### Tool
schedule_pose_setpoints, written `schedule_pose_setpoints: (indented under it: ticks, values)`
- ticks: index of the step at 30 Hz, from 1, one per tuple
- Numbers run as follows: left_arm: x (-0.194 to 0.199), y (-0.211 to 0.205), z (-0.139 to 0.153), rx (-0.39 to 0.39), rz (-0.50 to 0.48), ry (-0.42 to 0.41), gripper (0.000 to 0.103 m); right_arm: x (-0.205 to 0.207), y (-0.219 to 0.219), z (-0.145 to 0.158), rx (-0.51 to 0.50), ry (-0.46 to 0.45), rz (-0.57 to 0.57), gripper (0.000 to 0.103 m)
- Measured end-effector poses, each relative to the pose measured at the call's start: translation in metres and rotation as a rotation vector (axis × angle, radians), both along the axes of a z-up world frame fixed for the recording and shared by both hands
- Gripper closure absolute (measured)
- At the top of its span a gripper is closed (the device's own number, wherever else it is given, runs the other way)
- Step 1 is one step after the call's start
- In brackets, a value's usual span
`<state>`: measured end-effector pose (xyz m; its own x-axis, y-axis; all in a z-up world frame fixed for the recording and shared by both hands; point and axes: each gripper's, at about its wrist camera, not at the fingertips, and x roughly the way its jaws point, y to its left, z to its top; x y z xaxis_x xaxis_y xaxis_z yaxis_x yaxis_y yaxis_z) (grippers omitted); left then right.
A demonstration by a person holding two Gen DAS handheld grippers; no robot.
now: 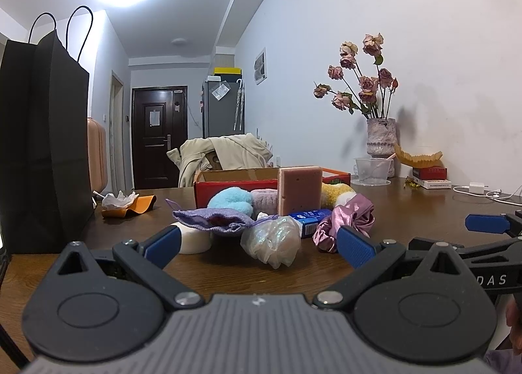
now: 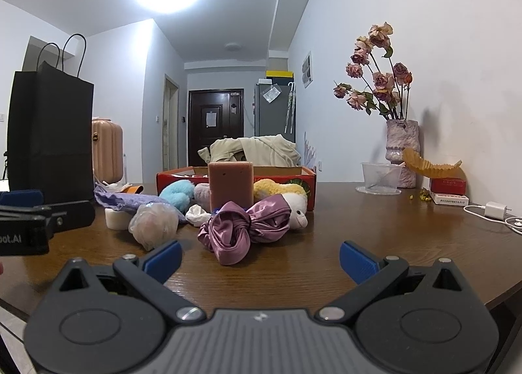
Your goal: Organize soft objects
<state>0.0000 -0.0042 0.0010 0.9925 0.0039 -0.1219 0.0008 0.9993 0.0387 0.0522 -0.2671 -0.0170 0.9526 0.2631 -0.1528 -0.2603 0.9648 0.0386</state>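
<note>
**Soft objects heaped ahead of both my spread grippers**

The soft objects sit mid-table, in front of the red box (image 2: 305, 175). My right gripper (image 2: 259, 258) has its jaws wide and empty; the satin scrunchie (image 2: 243, 227) lies straight ahead, nearest, its long axis running left-right across my fingers. My left gripper (image 1: 257, 243), likewise spread with nothing held, faces the mesh pouf (image 1: 272, 240), just beyond its fingertips. The box's inside is hidden from here, and the pink sponge (image 2: 231, 184) blocks what's behind it.
</note>
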Motion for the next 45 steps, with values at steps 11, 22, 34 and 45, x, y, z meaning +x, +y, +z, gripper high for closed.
schedule_pose_setpoints:
  ticks: [11, 22, 34, 45]
  values:
    - [-0.0004, 0.0001, 0.0008, -0.001, -0.003, -0.001, 0.000, 0.0008, 0.0004, -0.0006, 0.002, -0.001, 0.001, 0.000]
    - [-0.0016, 0.0001, 0.0007, -0.001, 0.000, -0.004, 0.000, 0.0010, 0.0001, -0.0006, 0.004, -0.001, 0.000, 0.000]
    - [-0.0014, 0.0007, 0.0000, -0.005, 0.002, -0.003, 0.000, 0.0016, 0.0010, -0.0011, 0.003, -0.001, 0.003, 0.000]
    - [0.0065, 0.0062, -0.0022, -0.015, 0.009, 0.033, 0.000, 0.0063, 0.0054, -0.0014, -0.013, 0.001, -0.006, 0.000]
